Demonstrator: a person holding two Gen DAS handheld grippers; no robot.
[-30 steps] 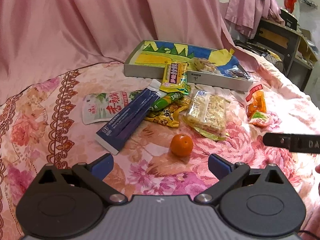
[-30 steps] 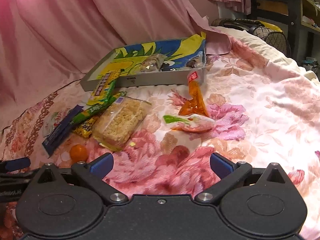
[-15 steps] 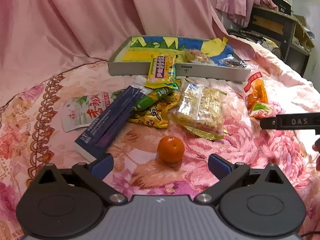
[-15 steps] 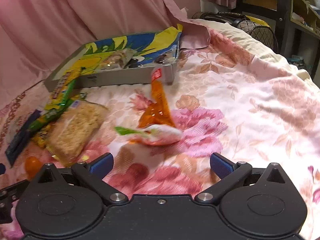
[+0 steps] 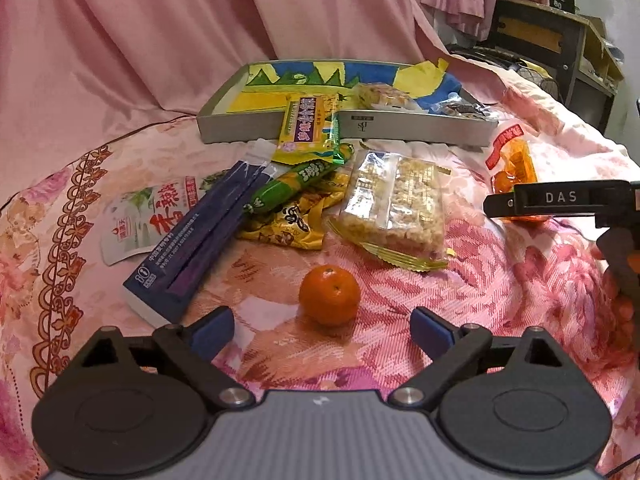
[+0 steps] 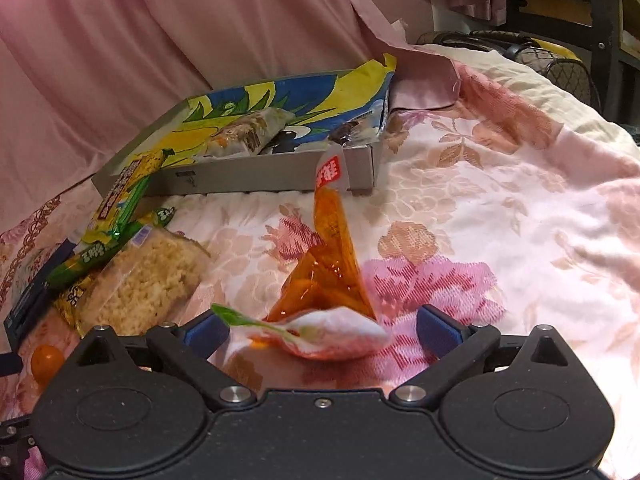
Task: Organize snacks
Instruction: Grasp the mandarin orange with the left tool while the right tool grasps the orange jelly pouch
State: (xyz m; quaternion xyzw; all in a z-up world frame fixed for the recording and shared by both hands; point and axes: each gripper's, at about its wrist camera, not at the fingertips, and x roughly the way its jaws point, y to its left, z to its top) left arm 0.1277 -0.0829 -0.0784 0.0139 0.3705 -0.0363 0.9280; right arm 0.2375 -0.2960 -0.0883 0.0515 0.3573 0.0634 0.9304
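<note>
A small orange (image 5: 329,295) lies on the flowered bedspread just ahead of my left gripper (image 5: 322,329), between its blue pads; the jaws are closing but the pads stand clear of the fruit. My right gripper (image 6: 323,330) is open around a white and pink snack packet (image 6: 320,334), with an orange pouch (image 6: 330,264) just beyond it. A grey tray (image 5: 404,126) lined with blue and yellow paper sits farther back, holding a couple of wrapped snacks. A rice-crisp pack (image 5: 396,204), a green sausage (image 5: 288,188) and a yellow-green packet (image 5: 308,128) lie in front of it.
A long blue box (image 5: 196,240) and a white pouch (image 5: 140,220) lie on the left. Pink curtain hangs behind the tray. A dark desk (image 5: 560,52) stands at the far right. The right gripper's black finger (image 5: 556,199) reaches in from the right of the left wrist view.
Both grippers have come forward and lower. The orange now sits between the left pads, which have narrowed slightly. The white and pink packet has come between the right pads.
</note>
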